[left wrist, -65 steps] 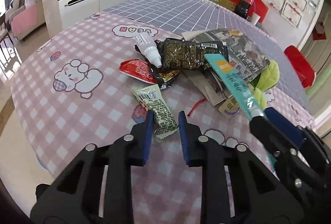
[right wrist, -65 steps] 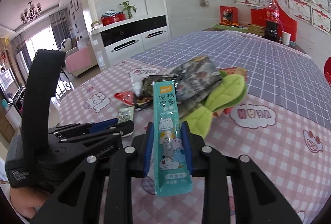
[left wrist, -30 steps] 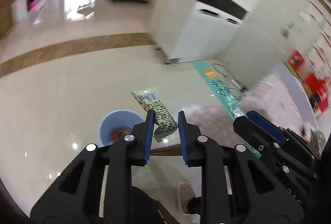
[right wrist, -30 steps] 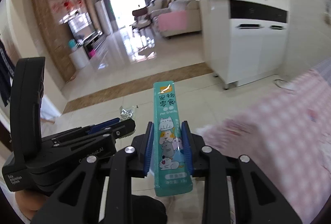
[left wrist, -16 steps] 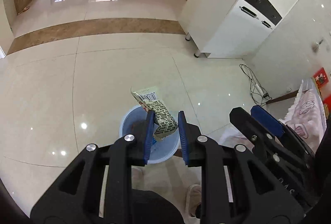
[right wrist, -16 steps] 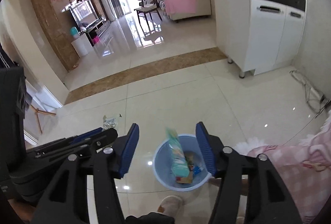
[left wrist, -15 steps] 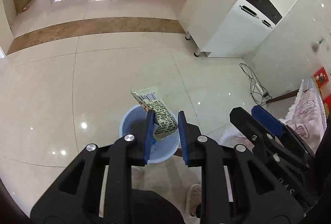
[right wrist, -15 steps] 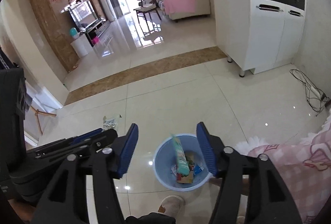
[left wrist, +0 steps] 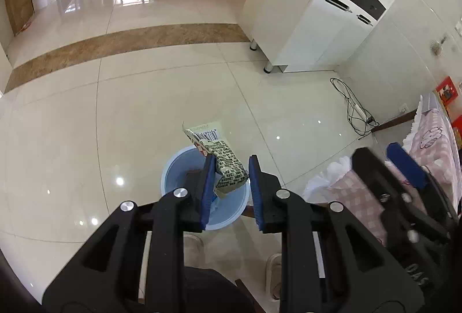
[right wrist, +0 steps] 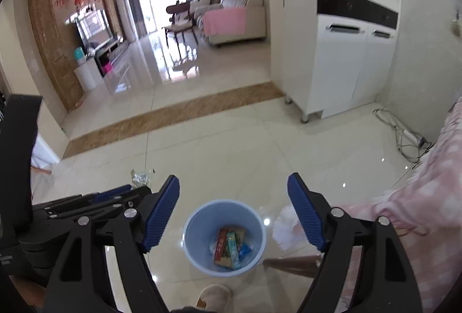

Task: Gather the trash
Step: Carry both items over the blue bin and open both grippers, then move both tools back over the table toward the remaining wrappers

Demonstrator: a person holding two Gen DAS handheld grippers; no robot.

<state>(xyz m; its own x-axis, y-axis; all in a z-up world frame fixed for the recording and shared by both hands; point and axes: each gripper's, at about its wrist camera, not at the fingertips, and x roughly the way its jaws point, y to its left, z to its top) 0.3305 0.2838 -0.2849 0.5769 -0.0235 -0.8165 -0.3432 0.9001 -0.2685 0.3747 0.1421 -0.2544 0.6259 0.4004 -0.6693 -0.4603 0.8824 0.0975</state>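
No wording is showing clearly enough to read: the wrapper point(left wrist: 221, 162) between the left hand-held gripper's point(left wrist: 231, 191) fingers is showing only a barcode and blurred print.

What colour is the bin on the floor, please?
The bin is light blue; it shows best in the right wrist view, under the open right claw.

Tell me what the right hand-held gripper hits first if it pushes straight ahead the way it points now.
Probably the blue bin: the open right hand-held gripper frames it, with nothing visible between. Depth is unclear.
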